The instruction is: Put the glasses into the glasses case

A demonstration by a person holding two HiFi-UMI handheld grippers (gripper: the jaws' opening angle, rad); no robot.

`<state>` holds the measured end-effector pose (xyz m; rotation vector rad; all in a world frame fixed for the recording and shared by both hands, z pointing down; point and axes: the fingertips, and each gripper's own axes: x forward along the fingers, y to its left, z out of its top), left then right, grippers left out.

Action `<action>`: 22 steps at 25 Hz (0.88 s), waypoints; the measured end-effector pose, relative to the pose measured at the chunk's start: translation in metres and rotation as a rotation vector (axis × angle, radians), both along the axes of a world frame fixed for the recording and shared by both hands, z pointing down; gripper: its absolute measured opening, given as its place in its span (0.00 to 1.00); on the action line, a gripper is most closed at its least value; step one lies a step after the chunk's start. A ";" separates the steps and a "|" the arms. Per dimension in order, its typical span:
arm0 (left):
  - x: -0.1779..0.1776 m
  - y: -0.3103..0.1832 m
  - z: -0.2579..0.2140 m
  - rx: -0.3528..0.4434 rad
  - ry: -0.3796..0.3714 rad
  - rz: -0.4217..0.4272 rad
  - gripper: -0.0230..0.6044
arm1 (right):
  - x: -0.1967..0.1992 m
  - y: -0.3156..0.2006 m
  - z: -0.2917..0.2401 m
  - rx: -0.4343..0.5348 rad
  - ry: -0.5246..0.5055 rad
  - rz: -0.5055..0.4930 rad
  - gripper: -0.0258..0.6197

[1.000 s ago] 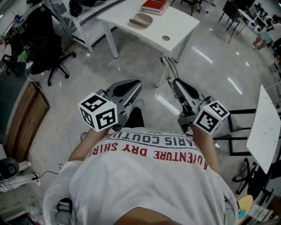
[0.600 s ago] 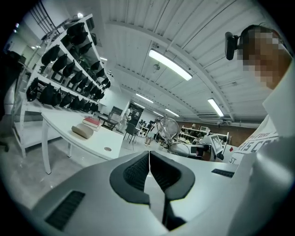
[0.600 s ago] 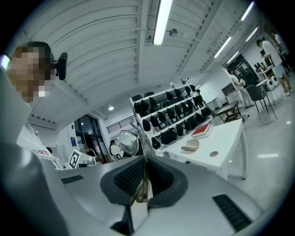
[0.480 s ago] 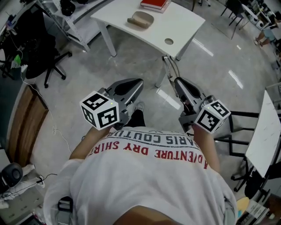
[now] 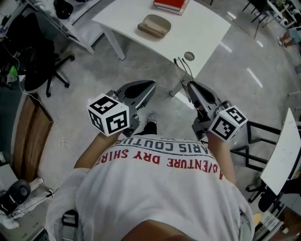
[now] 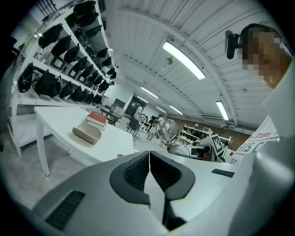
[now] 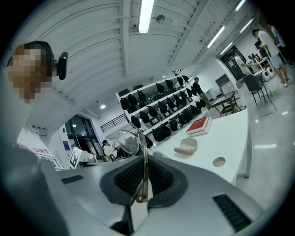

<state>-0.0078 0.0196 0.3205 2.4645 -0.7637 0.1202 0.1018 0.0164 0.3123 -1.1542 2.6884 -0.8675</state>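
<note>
A tan glasses case (image 5: 154,26) lies closed on the white table (image 5: 202,28) ahead; it also shows in the left gripper view (image 6: 86,133) and the right gripper view (image 7: 186,146). My right gripper (image 5: 190,86) is shut on one temple of the thin wire-framed glasses (image 5: 181,66). Their round lens (image 7: 128,142) stands up past the right gripper (image 7: 144,177). My left gripper (image 5: 149,86) is shut with nothing in it, its pads meeting in a thin line at the left gripper (image 6: 149,159). Both grippers hang over the floor short of the table's near corner.
A red book (image 5: 170,4) lies behind the case. A round cable hole (image 5: 189,56) sits in the table's near corner. A black office chair (image 5: 37,61) stands at the left, a shelf of black bags (image 6: 69,69) beyond it. A white board (image 5: 282,150) stands at the right.
Both grippers have moved together toward the white table. The case and the table's corner now lie nearer to them. The glasses stay pinched in the right gripper.
</note>
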 end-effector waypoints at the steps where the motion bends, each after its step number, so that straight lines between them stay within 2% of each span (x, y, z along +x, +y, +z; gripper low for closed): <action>1: -0.002 -0.012 0.002 -0.007 -0.001 0.001 0.08 | -0.002 -0.011 0.002 -0.006 0.001 0.000 0.09; 12: -0.020 -0.121 0.024 -0.059 -0.019 0.015 0.08 | -0.020 -0.116 0.022 -0.055 0.016 0.013 0.09; 22: -0.031 -0.157 0.020 -0.027 -0.027 0.003 0.08 | -0.029 -0.150 0.020 -0.036 0.039 0.013 0.09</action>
